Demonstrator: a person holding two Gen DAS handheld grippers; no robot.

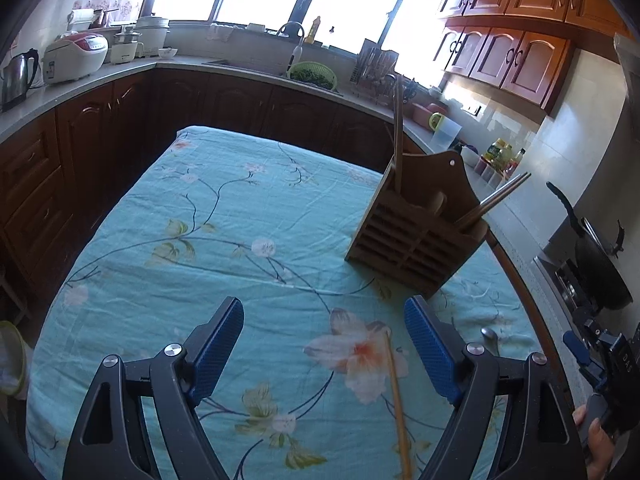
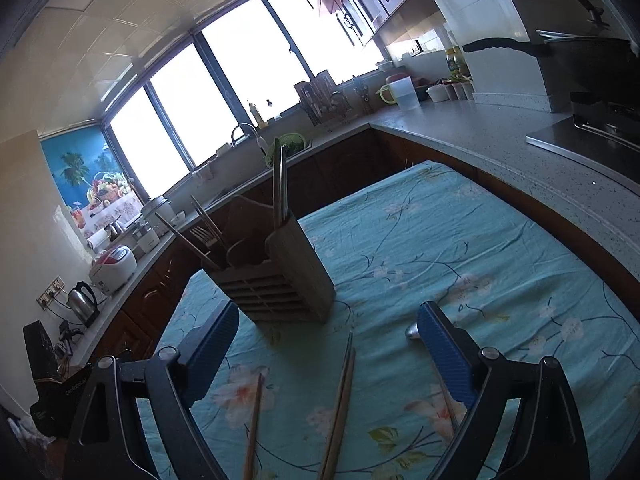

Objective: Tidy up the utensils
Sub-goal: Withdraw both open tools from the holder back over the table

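Both the left gripper [image 1: 324,346] and right gripper [image 2: 329,346] hover with fingers apart, empty. Loose chopsticks [image 2: 338,408] lie near, before the wooden holder [image 2: 280,280]. Risk: thin sticks may roll or slip under an off-centre pinch.

- We saw a floral turquoise tablecloth [image 1: 224,240] covering the table.
- A steel kettle [image 1: 16,78] stood beside a white rice cooker [image 1: 74,56] on the counter.
- A green colander [image 1: 314,74] sat by the faucet [image 1: 294,36].
- A black wok [image 1: 600,256] rested on the stove.
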